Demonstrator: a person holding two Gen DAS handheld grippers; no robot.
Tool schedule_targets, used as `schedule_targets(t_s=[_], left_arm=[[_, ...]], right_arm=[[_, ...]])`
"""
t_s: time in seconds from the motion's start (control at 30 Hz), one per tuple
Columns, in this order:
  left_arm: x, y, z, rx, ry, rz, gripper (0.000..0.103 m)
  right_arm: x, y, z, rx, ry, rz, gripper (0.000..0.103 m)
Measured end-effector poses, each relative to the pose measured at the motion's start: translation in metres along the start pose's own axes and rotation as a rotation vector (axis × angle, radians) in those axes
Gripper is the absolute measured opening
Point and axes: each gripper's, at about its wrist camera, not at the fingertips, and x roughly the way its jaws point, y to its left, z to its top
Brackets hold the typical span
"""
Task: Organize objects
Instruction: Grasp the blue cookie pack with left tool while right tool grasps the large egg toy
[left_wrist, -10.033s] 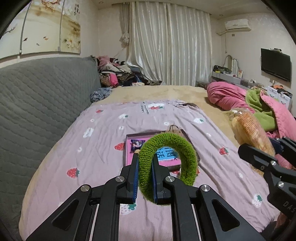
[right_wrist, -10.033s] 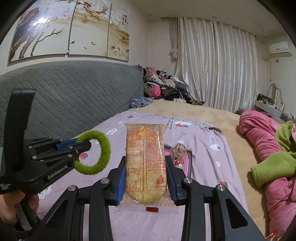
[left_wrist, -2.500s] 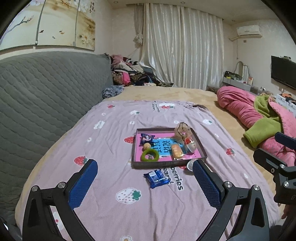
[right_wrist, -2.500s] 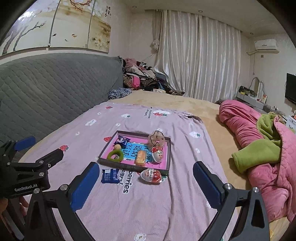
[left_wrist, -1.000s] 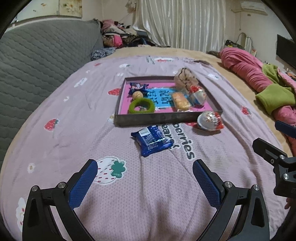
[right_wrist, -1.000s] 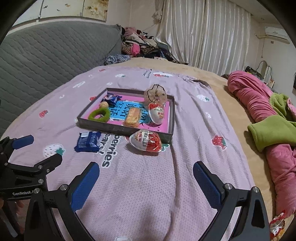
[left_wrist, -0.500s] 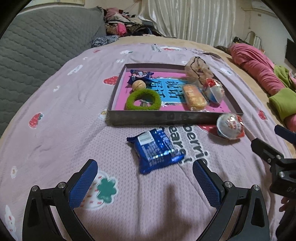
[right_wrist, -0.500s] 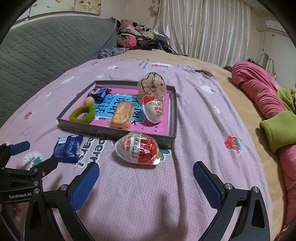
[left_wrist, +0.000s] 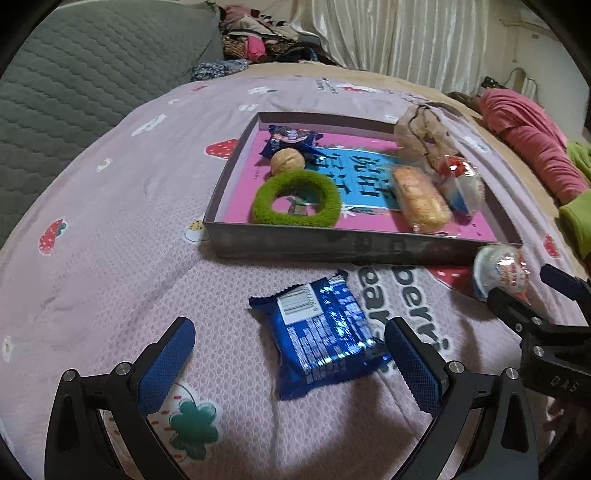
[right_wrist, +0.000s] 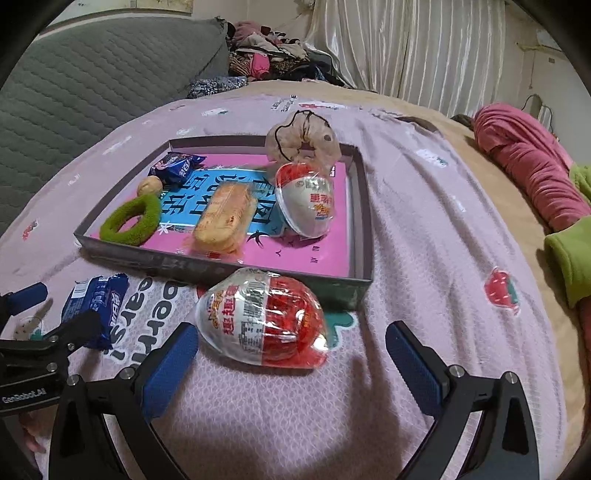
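Note:
A shallow grey box (left_wrist: 332, 248) (right_wrist: 360, 206) with a pink floor lies on the bed. It holds a green fuzzy ring (left_wrist: 295, 202) (right_wrist: 131, 219), a walnut (left_wrist: 287, 160), a small blue packet (left_wrist: 291, 139), a yellow cracker pack (left_wrist: 419, 199) (right_wrist: 225, 218), a red-and-white egg toy (right_wrist: 306, 201) and a beige pouch (right_wrist: 303, 142). In front of the box, a blue snack packet (left_wrist: 321, 332) (right_wrist: 94, 299) lies between the fingers of my open left gripper (left_wrist: 290, 360). A second wrapped egg toy (right_wrist: 262, 317) (left_wrist: 500, 271) lies just ahead of my open right gripper (right_wrist: 291, 356).
The bed has a pink strawberry-print sheet (right_wrist: 424, 229). A grey quilted headboard (left_wrist: 74, 74) rises at the left. Pink and green bedding (right_wrist: 535, 173) is heaped at the right. Clothes are piled by the curtains (right_wrist: 406, 44) at the back.
Both grippers have dropped lower and moved forward toward the bed. The blue packet now sits between the left fingers and the egg toy just ahead of the right ones.

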Motion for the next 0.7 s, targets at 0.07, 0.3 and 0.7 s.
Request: schedule_targets(t_s=[0.07,0.3,0.7], left_arm=[[0.006,0.000,0.002,-0.006,0.006,0.002,0.102],[0.020,0.005,0.006,-0.032,0.021,0.016,0.102],[0.022,0.008,0.005,-0.041,0.030,-0.030,0.092]], right_arm=[[0.005,0.000,0.001,0.014,0.005,0.012,0.102],[0.021,0.007,0.004,0.002,0.030,0.002,0.102],[0.021,0.009,0.004,0.024,0.009,0.023,0.066]])
